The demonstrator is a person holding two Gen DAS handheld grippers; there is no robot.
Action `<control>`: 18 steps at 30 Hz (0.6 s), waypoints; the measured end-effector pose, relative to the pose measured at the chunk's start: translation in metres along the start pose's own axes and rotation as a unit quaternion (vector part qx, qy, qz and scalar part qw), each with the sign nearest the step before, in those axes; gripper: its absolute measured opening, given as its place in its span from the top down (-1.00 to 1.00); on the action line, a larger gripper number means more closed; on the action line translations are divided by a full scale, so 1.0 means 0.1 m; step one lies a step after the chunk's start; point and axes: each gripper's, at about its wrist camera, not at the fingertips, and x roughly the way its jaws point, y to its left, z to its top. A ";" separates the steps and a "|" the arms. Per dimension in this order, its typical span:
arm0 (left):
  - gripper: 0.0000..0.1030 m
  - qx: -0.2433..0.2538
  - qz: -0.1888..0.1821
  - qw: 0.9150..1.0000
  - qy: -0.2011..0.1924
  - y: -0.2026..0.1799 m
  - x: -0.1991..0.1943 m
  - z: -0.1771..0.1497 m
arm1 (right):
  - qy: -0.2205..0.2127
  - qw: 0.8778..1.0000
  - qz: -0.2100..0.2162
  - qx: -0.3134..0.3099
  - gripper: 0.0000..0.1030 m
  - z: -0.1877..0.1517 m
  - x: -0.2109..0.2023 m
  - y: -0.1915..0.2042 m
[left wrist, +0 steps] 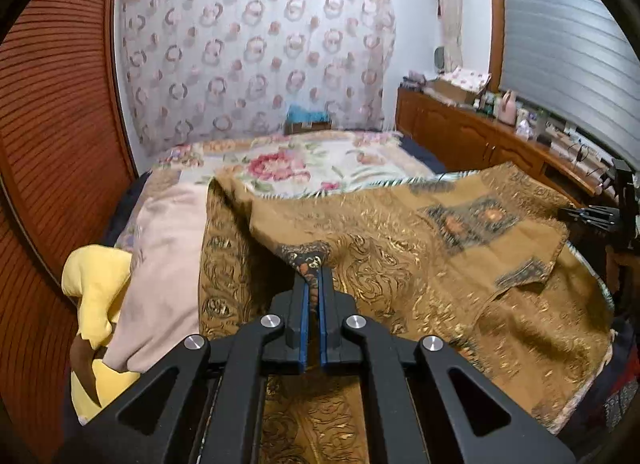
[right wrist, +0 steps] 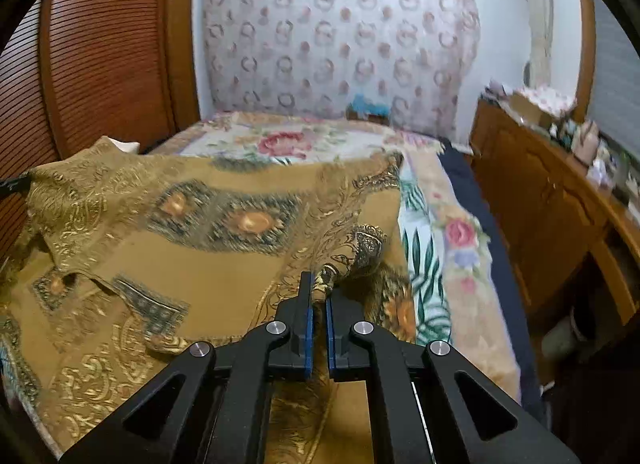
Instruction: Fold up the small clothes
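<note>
Both grippers clenched on corners of the brown patterned cloth (left wrist: 400, 264), carrying a fold across the bed (left wrist: 312, 160).

The left gripper (left wrist: 314, 284) and the right gripper (right wrist: 318, 292) each pinch a gathered corner; the cloth lies on the floral bedspread, half doubled over; I judge both corners should travel level and together, landing edge on edge; only the left view shows the yellow garment (left wrist: 96, 284) and pink cloth (left wrist: 160, 264); the right view alone shows the bed's right edge.
</note>
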 end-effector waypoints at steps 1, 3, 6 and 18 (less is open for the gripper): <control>0.91 -0.001 -0.002 1.000 -0.006 -0.01 -0.05 0.02 | -0.004 1.000 0.004 -0.003 0.92 0.02 -0.05 0.02; 0.91 -0.006 -0.008 1.000 -0.019 0.00 -0.15 0.06 | -0.014 1.000 0.009 -0.009 0.93 0.06 -0.18 0.06; 0.91 -0.015 -0.019 0.999 -0.037 0.03 -0.33 0.10 | -0.028 0.999 0.019 -0.013 0.93 0.09 -0.40 0.11; 0.91 -0.043 -0.016 0.998 -0.034 0.27 -0.85 -0.35 | -0.030 0.998 0.048 -0.023 0.94 -0.37 -1.27 0.09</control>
